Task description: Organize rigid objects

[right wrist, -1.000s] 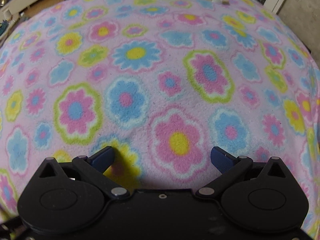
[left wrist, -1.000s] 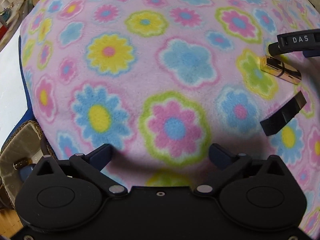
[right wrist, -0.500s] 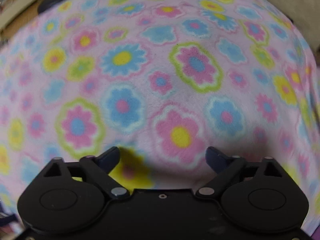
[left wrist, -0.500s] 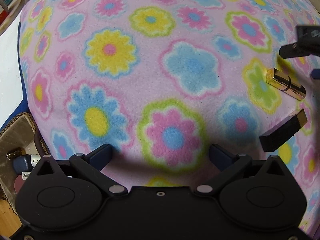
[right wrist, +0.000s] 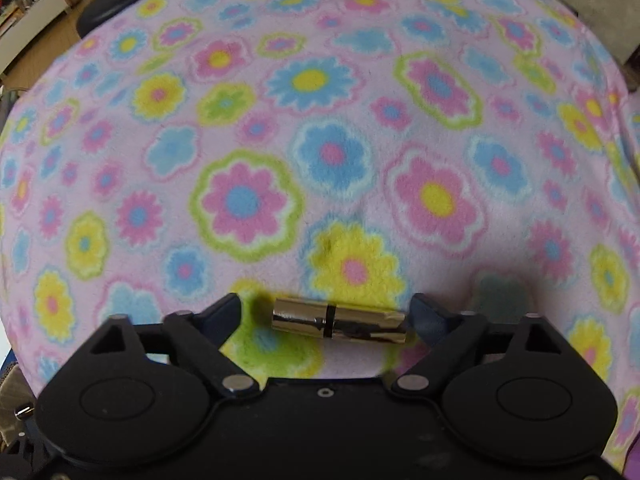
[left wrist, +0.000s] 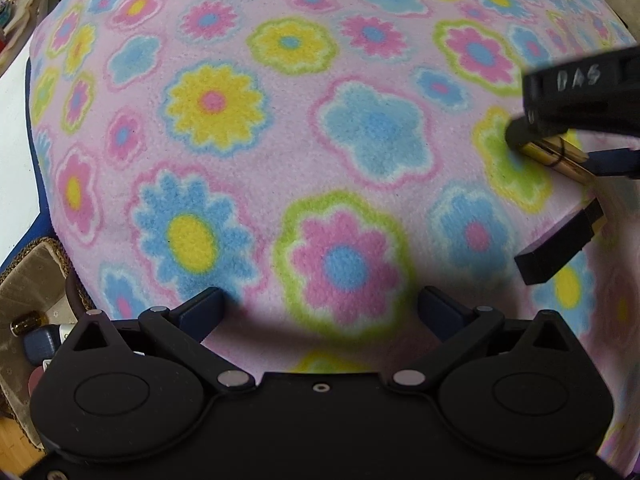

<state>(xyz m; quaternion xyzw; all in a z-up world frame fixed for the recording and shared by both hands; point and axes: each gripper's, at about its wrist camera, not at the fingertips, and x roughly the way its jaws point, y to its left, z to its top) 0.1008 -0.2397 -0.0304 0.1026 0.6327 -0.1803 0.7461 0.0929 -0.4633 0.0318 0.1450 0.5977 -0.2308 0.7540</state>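
Observation:
A gold metal tube (right wrist: 338, 322) lies on its side on the flowered fleece blanket (right wrist: 320, 140). My right gripper (right wrist: 326, 316) points down with the tube lengthwise between its closing jaws. The right finger (right wrist: 428, 316) is at the tube's end, and a gap remains at the left finger (right wrist: 224, 312). The left wrist view shows the same tube (left wrist: 560, 152) under the right gripper (left wrist: 560, 148) at the far right. Just in front of it lies a black block with a gold end (left wrist: 560, 248). My left gripper (left wrist: 322, 304) hangs open over the blanket (left wrist: 280, 140) with nothing between its fingers.
A woven basket (left wrist: 24, 280) with small bottles and other items sits beside the blanket's lower left edge. A white surface (left wrist: 12, 140) and a blue edge run along the left. Furniture and clutter stand beyond the blanket's far left (right wrist: 32, 0).
The right gripper has moved across the blanket, rolled, and come down over the gold tube with its jaws narrowing. The left gripper has stayed put.

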